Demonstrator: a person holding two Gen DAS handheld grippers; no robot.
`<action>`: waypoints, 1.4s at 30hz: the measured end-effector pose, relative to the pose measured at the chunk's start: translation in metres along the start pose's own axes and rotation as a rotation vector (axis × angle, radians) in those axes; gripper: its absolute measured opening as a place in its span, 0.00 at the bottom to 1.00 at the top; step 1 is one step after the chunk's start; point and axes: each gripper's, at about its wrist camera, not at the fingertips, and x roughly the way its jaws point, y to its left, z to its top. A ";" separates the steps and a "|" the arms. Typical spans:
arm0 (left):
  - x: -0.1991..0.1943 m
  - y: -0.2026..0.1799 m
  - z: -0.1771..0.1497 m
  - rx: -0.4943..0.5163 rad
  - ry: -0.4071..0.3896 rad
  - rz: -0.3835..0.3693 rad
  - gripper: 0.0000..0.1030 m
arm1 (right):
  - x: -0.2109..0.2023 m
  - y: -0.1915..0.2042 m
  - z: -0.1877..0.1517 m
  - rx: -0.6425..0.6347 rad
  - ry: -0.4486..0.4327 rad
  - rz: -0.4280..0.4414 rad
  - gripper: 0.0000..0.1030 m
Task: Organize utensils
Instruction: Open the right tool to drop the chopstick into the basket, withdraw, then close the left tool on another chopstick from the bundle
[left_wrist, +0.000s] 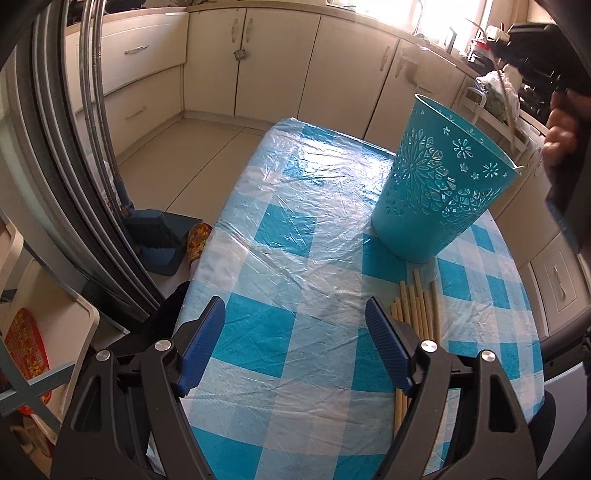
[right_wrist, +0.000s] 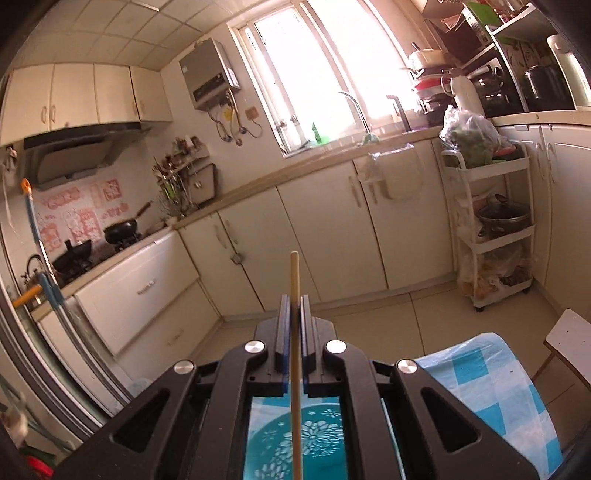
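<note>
A teal perforated holder (left_wrist: 439, 184) stands on the blue-checked table (left_wrist: 295, 258). Several pale wooden chopsticks (left_wrist: 417, 306) lie in a bundle in front of it, just right of my left gripper (left_wrist: 295, 314), which is open and empty above the table. My right gripper (right_wrist: 294, 306) is shut on one chopstick (right_wrist: 294, 280) and holds it over the holder's open mouth (right_wrist: 317, 443), seen from above beneath the gripper. In the left wrist view, the right gripper's body and the hand (left_wrist: 561, 140) show above the holder's rim, with a thin chopstick (left_wrist: 509, 122) slanting into it.
The table carries a crinkled clear plastic cover. Cream cabinets (right_wrist: 332, 229) and the counter run along the far walls. A white trolley (right_wrist: 491, 221) stands at right. A dustpan (left_wrist: 162, 236) sits on the floor left of the table. A white chair (right_wrist: 569, 343) is at the table's right.
</note>
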 end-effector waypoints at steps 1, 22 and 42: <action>0.000 0.000 0.000 -0.003 0.002 -0.002 0.73 | 0.003 -0.002 -0.002 -0.008 0.009 -0.011 0.05; -0.010 0.001 -0.004 -0.007 -0.003 0.002 0.73 | -0.105 -0.008 -0.019 -0.105 -0.043 0.022 0.26; -0.027 -0.002 -0.019 0.015 -0.003 0.011 0.78 | -0.066 -0.045 -0.203 -0.058 0.532 -0.097 0.19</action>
